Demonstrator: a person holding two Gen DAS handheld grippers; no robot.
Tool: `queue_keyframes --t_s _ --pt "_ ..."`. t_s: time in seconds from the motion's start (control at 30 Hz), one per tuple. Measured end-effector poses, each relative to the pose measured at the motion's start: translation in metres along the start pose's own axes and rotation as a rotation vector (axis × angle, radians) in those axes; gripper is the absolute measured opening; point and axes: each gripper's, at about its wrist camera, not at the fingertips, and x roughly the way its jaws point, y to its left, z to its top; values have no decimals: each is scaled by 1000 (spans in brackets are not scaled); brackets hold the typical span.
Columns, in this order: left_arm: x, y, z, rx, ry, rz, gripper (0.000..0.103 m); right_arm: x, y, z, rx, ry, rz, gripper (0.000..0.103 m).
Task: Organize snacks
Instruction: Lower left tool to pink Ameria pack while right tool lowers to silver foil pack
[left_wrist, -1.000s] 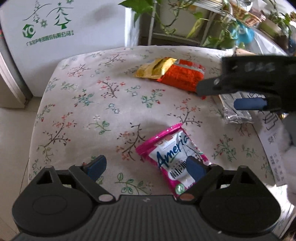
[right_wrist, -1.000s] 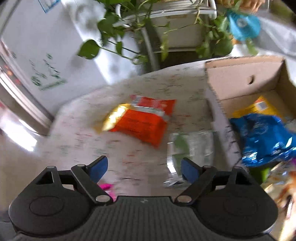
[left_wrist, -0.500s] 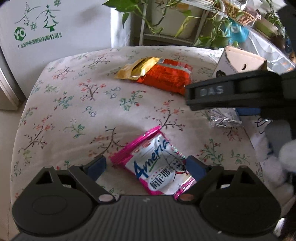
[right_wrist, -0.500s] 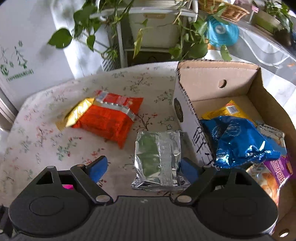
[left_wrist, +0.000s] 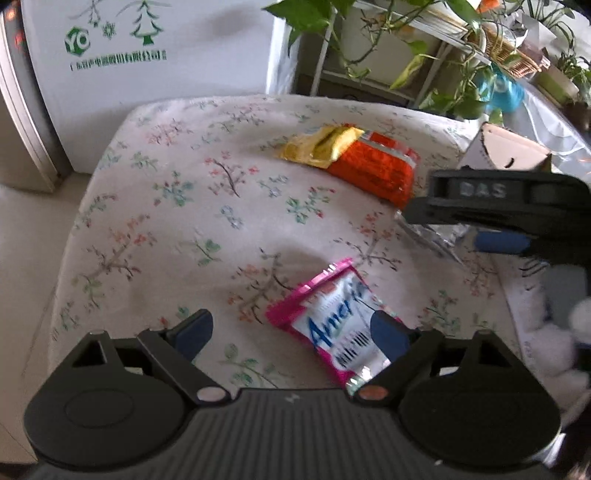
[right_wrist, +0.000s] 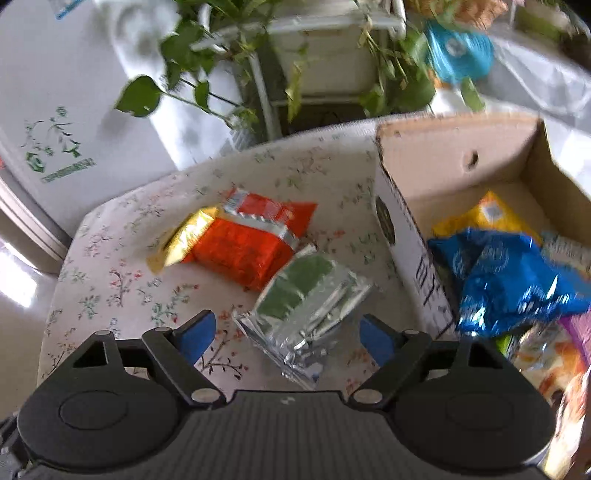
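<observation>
On the floral tablecloth (right_wrist: 122, 273), the silver packet (right_wrist: 306, 310) lies between the right gripper's (right_wrist: 288, 334) wide jaws

table (right_wrist: 110, 266): two packets (right_wrist: 240, 243) overlapping, far centre | foil pack (right_wrist: 306, 295) before them | box (right_wrist: 406, 236) right, snacks (right_wrist: 509, 280) inside | "Ameri" packet (left_wrist: 340, 321) nearest

Floral tablecloth (left_wrist: 177, 206), pink-white packet (left_wrist: 332, 325), orange packet (right_wrist: 243, 251), silver-green packet (right_wrist: 306, 295), blue bag (right_wrist: 509, 280)

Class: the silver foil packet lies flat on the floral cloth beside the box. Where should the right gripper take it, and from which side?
Probably from above, across the silver packet at its middle: it lies flat and angled, so the right gripper, open above it, likely needs turning to span its narrow width.
</observation>
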Motion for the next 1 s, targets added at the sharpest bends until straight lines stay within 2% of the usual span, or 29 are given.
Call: queue_keyframes --t_s 0.07,0.2,0.3,0.43,0.53,0.63,0.77,0.87,0.93,1.0 --pt "1 -5 -2 -7 5 -8 92 4 -2 2 56 24 16 90" --pt "10 -20 -5 7 18 27 92 11 -8 6 141 48 29 90" --pt "18 -29 -6 14 -9 56 97 18 -12 8 166 60 30 91" --pt "23 -37 -6 61 -37 98 97 20 -9 8 157 50 17 91" --pt "23 -34 -8 112 -42 122 95 21 -5 6 109 26 1 90" --pt "19 -19 -7 101 -35 108 92 21 -4 6 41 12 -20 82" --pt "15 2 -2 80 -29 135 86 20 -5 3 7 10 5 75" --pt "11 19 4 28 -21 110 84 16 -1 -2 -63 17 41 74" --pt "6 28 7 10 -30 99 84 14 5 -3 -132 33 68 68" --pt "2 34 7 1 -29 87 85 10 9 -7 -204 58 100 68"
